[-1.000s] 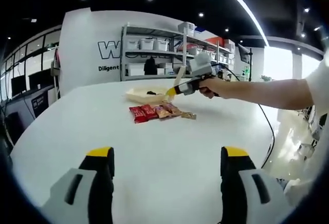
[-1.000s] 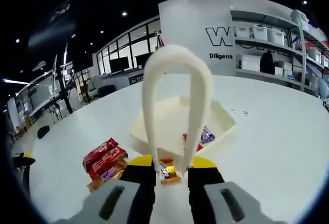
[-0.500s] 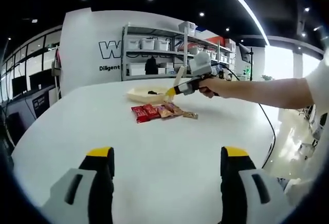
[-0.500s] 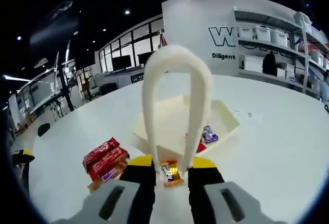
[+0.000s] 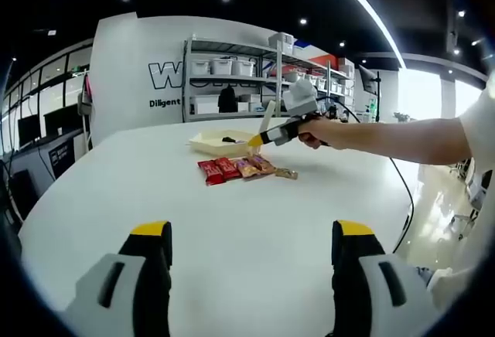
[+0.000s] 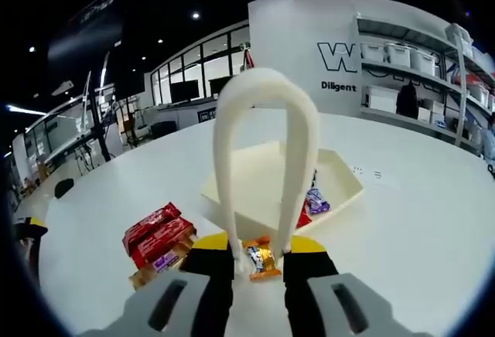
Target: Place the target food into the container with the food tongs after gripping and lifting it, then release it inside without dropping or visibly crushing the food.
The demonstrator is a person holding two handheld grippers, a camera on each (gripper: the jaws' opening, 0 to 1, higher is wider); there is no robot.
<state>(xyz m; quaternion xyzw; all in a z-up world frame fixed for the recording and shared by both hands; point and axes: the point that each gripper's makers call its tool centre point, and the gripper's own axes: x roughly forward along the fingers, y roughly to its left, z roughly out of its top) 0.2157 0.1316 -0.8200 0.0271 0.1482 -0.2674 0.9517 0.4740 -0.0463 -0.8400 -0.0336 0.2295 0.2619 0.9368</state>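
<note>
Between the tong tips: small orange-and-gold wrapped candy (image 6: 261, 259), pinched, uncrushed, lifted near the tray's front edge.
Tongs: cream plastic loop-shaped food tongs (image 6: 266, 151), squeezed by the right gripper (image 6: 259, 253) fingers.
Container: shallow cream tray (image 6: 340, 190), wrapped sweets inside.
Left gripper (image 5: 253, 256): fingers spread wide, holding nothing, above the white desk (image 5: 255, 213).

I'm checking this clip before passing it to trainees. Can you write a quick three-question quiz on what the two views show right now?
1. True or false: the orange-wrapped candy sits between the tips of the white tongs.
2. Which is already in the cream tray? A) purple-wrapped candy B) a banana C) a spoon
3. What lies on the white table beside the tray?

Key: 1. True. 2. A. 3. Red snack packets.
</note>
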